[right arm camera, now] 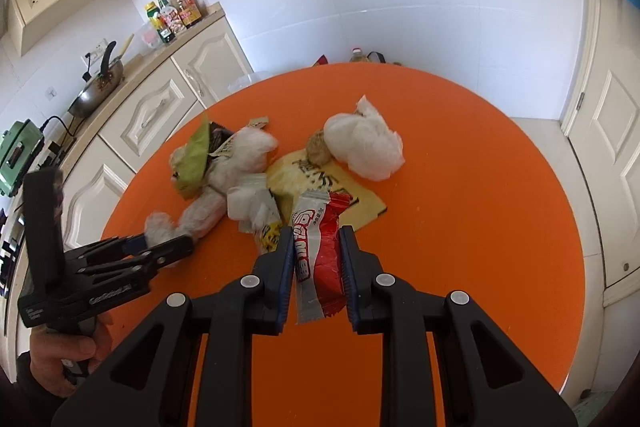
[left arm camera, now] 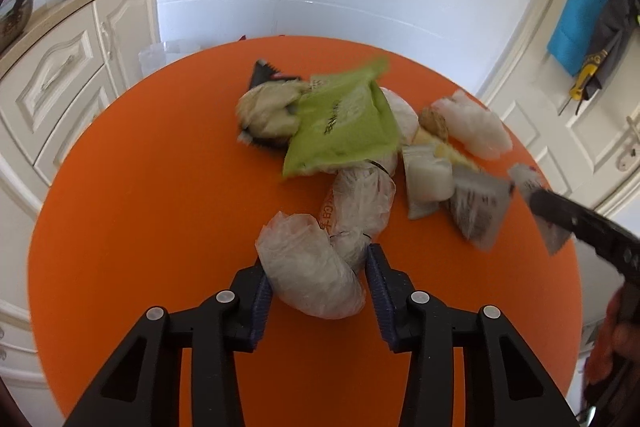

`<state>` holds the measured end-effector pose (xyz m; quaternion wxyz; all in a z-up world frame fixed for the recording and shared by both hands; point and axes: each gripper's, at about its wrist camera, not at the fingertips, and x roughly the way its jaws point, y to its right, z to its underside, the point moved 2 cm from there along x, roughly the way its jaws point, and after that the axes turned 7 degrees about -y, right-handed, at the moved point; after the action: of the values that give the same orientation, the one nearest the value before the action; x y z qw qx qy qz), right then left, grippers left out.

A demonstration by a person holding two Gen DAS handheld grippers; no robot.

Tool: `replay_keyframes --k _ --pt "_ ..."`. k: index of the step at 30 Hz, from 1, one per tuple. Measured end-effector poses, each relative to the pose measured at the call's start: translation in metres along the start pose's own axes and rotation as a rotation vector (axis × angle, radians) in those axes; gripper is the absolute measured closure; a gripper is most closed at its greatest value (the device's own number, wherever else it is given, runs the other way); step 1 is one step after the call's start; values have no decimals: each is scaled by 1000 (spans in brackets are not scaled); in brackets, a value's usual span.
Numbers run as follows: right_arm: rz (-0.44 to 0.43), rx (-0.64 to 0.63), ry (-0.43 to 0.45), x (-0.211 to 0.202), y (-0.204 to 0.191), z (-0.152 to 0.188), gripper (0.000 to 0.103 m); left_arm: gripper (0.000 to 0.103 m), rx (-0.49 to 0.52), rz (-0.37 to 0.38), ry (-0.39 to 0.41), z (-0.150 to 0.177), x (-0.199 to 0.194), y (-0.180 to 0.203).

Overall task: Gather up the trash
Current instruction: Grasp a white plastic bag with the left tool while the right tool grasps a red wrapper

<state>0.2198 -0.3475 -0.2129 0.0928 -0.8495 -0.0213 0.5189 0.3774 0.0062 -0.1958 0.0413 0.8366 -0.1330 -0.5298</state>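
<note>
A pile of trash lies on the round orange table [left arm camera: 140, 227]. In the left wrist view my left gripper [left arm camera: 316, 263] has its jaws around a crumpled clear plastic bag [left arm camera: 308, 267], touching it on both sides. Behind it lie a green wrapper [left arm camera: 340, 123], more clear wrappers [left arm camera: 360, 199] and a white tissue wad [left arm camera: 476, 127]. In the right wrist view my right gripper [right arm camera: 316, 239] is closed on a red and white snack wrapper [right arm camera: 320, 251], held just above the table. A yellow wrapper [right arm camera: 320, 183] and a white tissue wad [right arm camera: 364, 143] lie beyond it.
Cream kitchen cabinets [right arm camera: 160, 107] with bottles [right arm camera: 176, 11] and a pan [right arm camera: 96, 87] stand to the left of the table. A white tiled wall is behind, a white door [right arm camera: 612, 147] to the right. My left gripper also shows in the right wrist view [right arm camera: 160, 243].
</note>
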Motion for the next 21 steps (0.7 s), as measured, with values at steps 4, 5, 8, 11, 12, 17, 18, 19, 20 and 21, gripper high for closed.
replay_keyframes --k 4,5,8,11,12,17,18,19,20,21 --pt "-7 -1 -10 0 -2 8 81 55 85 -61 -15 16 -9 -1" --pt "-8 -1 -11 -1 -2 9 81 50 99 -77 -13 15 -9 1" --pt "-10 0 -5 -4 -4 12 81 36 128 -101 -1 4 3 8" --pt "-6 0 6 -11 -5 16 81 41 128 -117 11 -6 19 21" --pt "-4 1 10 -14 -5 16 81 56 119 -123 15 -9 21 21" --pt "6 4 24 -26 -6 20 81 67 36 29 -7 -7 12 12" --pt "9 3 26 -27 -6 20 81 68 29 40 -4 -4 10 11" --pt "10 3 28 -28 -7 20 81 68 19 59 -5 0 8 9" --pt "9 2 30 -30 -8 21 81 68 4 78 -2 2 5 7" --pt "10 2 32 -32 -8 21 81 69 -9 96 1 6 2 4"
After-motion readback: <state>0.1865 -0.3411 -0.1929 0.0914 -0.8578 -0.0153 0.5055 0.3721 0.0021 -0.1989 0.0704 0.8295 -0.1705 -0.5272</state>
